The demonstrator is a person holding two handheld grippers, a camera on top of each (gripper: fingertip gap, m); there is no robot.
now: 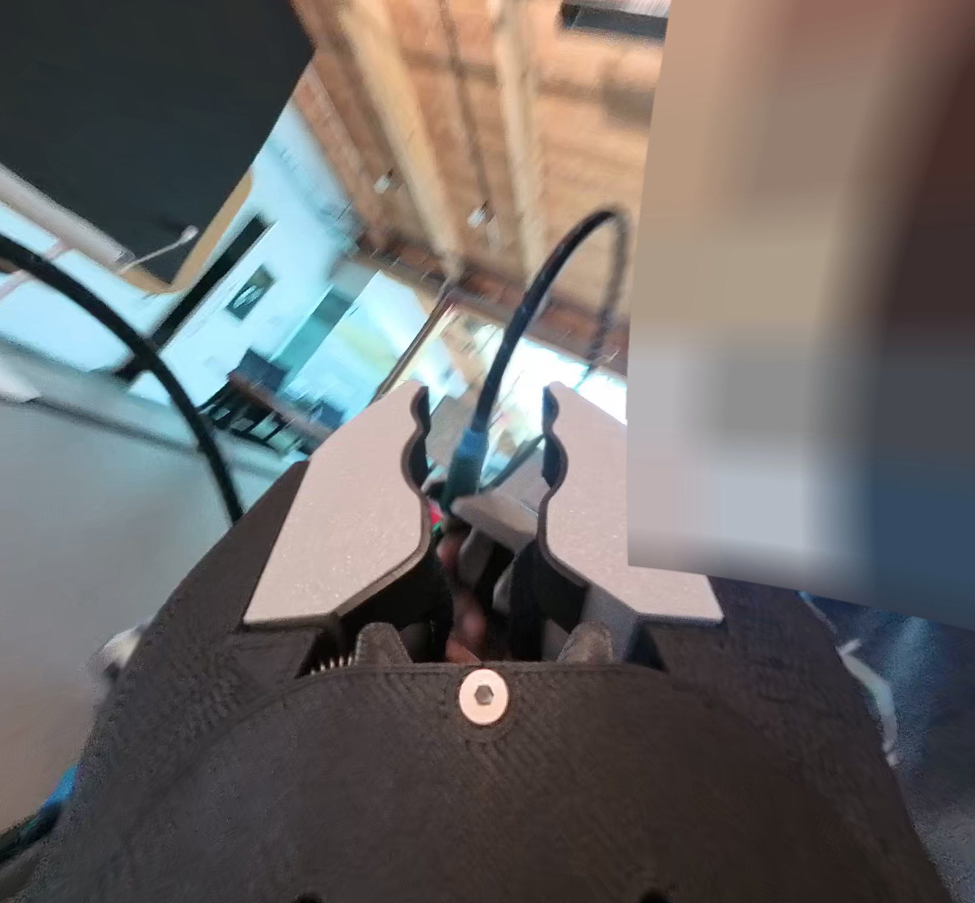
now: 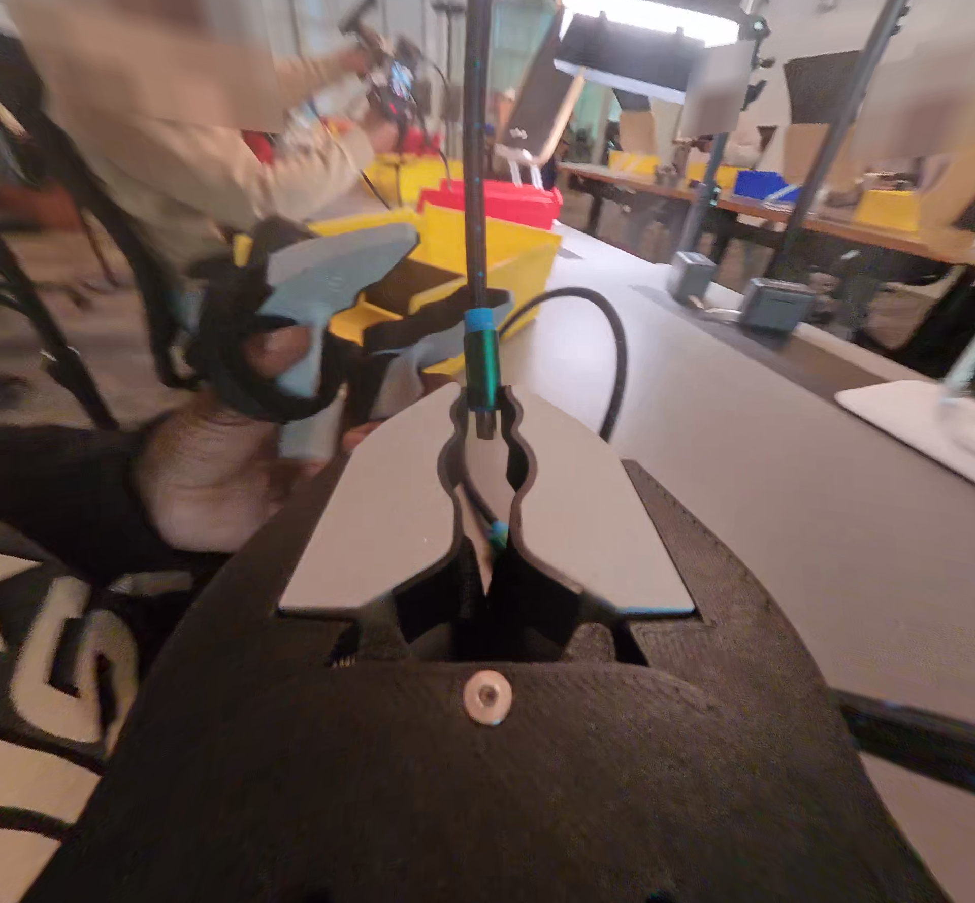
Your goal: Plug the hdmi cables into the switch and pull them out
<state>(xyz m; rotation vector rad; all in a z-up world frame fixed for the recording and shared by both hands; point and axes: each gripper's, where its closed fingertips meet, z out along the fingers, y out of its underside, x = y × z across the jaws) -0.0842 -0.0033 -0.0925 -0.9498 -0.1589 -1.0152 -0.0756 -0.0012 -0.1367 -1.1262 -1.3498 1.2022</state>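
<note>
My right gripper is shut on a green metal HDMI plug with blue bands, and its black braided cable runs straight up out of frame. A second black cable loops over the grey table behind, and another green plug end shows low between my fingers. My left gripper is open and tilted up towards the ceiling. It frames the same plug and the right gripper's grey finger. The left gripper also shows, open, next to the held cable. No switch is in view.
Yellow bins and a red bin stand behind the grippers. Two grey boxes and a white base plate sit on the table's right side, beside dark poles. A person's beige sleeve is at left.
</note>
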